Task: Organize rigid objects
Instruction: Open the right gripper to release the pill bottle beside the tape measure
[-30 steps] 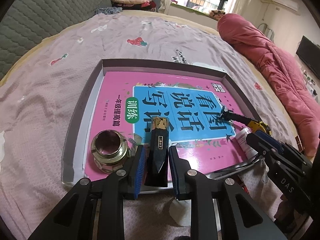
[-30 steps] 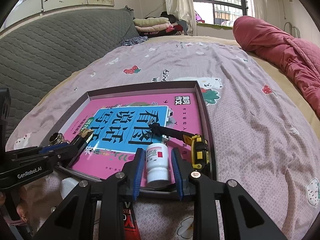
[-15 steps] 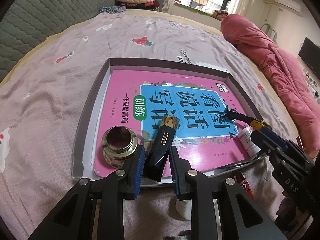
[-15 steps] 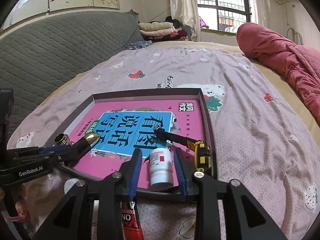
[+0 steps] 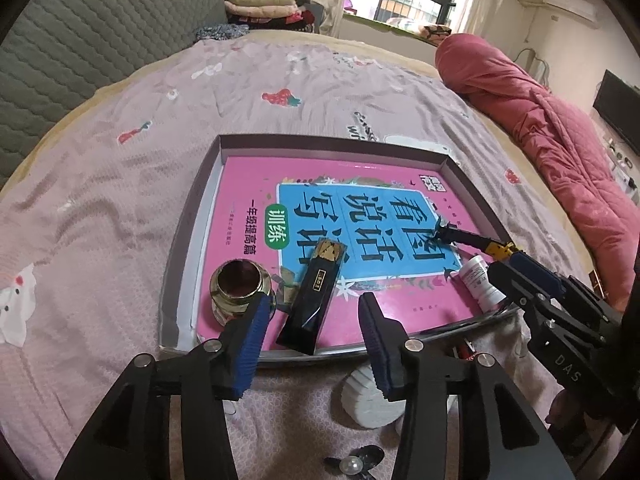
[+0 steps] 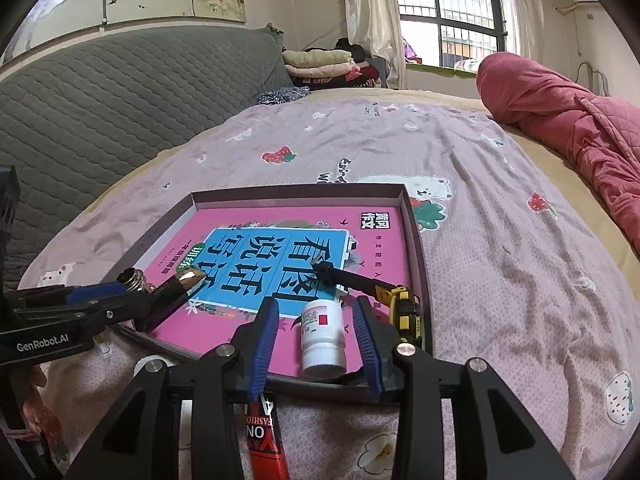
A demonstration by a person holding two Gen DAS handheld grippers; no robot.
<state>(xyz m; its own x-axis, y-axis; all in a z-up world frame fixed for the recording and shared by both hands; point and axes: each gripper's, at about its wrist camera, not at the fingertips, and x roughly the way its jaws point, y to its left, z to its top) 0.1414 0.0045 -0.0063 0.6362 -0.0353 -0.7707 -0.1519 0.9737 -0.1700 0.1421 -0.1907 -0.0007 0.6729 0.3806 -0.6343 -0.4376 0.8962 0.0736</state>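
Judging by what lies in the tray [image 5: 188,216], the sorting looks well under way but not finished. 4 loose things already rest on the pink workbook [image 5: 256,184] that lines the tray on the bed [image 5: 120,184]: a brass fitting [image 5: 239,289] at the near left corner, a black box with a gold end [image 5: 314,285] lying tilted just beside it, a white pill bottle [image 6: 323,336] on its side near the front rim, and a yellow and black tape measure [image 6: 404,312] against the right wall with its dark strap [image 6: 348,278] trailing over the book.

The left claw [image 5: 310,332] has its jaws opening, and its blue pads stand clear on both sides of the black box, so that piece appears set down and released. The right claw [image 6: 316,340] is likewise opening, its pads apart from the pill bottle lying between them; that one too seems delivered.

Still outside the tray, on the bedsheet in front of its near edge, are a white ribbed round object [image 5: 370,400], a red tube with white lettering [image 6: 266,444], and a small dark flower-shaped piece with a pearl centre [image 5: 354,466]. If these count as rigid items, at least 3 pick-ups remain, and both claws are free for them. Whether more lies below the cameras' view I cannot tell
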